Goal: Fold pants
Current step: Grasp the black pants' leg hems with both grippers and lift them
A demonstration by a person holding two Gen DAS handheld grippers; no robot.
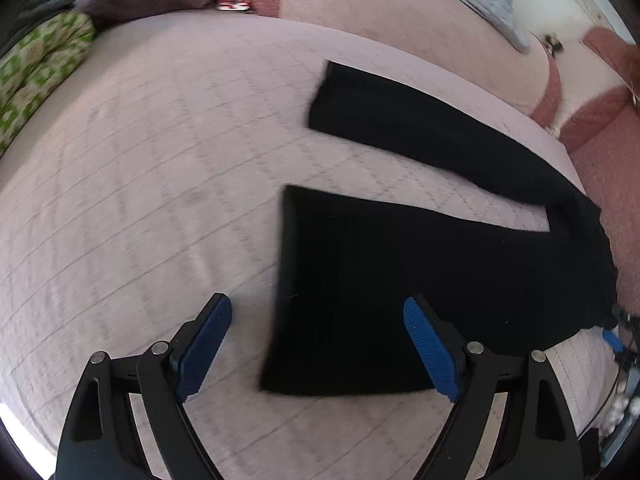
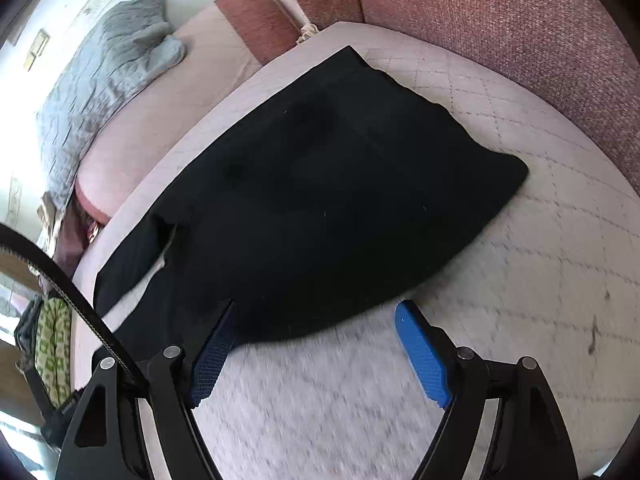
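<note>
pants (image 1: 400, 288) flat on bed (image 1: 140, 180), legs apart, centre frame | no fold made yet | left gripper (image 1: 318, 344), right gripper (image 2: 314, 350): jaws released, we hold nothing

The pants (image 1: 420, 280) lie flat on the quilted cover (image 1: 160, 200) before me, legs spread apart toward my left, waist to my right near the backrest (image 2: 520, 40).

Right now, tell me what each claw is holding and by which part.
Nothing is held. The left claw is open above the near leg of the black pants; the right claw is open at their waist end.
</note>
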